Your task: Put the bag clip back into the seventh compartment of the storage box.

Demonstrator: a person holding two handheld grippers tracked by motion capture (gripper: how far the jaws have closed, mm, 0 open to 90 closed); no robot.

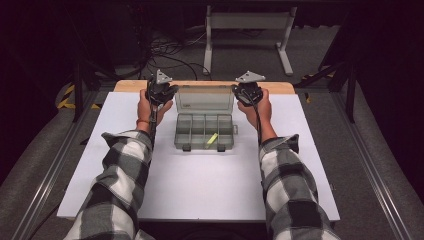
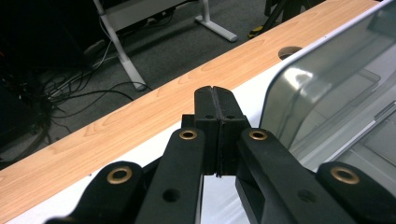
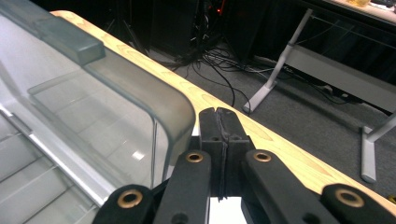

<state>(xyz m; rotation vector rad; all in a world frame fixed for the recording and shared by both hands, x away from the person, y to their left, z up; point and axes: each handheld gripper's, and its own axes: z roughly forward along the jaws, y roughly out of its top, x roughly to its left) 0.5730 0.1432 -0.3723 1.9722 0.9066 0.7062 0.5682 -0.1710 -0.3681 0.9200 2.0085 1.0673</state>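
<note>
A clear grey plastic compartment box (image 1: pixel 205 131) sits open on the white table, its lid (image 1: pixel 204 101) standing upright at the back. A small yellow-green piece (image 1: pixel 212 139) lies in one of its front compartments. My left gripper (image 1: pixel 161 91) is beside the lid's left edge, jaws pressed together with nothing between them; its own view shows the lid's rounded corner (image 2: pixel 299 93) just to its right. My right gripper (image 1: pixel 248 91) mirrors it at the lid's right edge, also shut and empty, with the lid's corner (image 3: pixel 173 107) close on its left.
The white board (image 1: pixel 200 175) lies on a wooden tabletop whose bare strip (image 2: pixel 140 116) runs behind the box. Beyond the table edge are dark carpet, cables (image 1: pixel 165 50) and a white desk frame (image 1: pixel 247 25). Plaid sleeves (image 1: pixel 125 170) reach in from the bottom.
</note>
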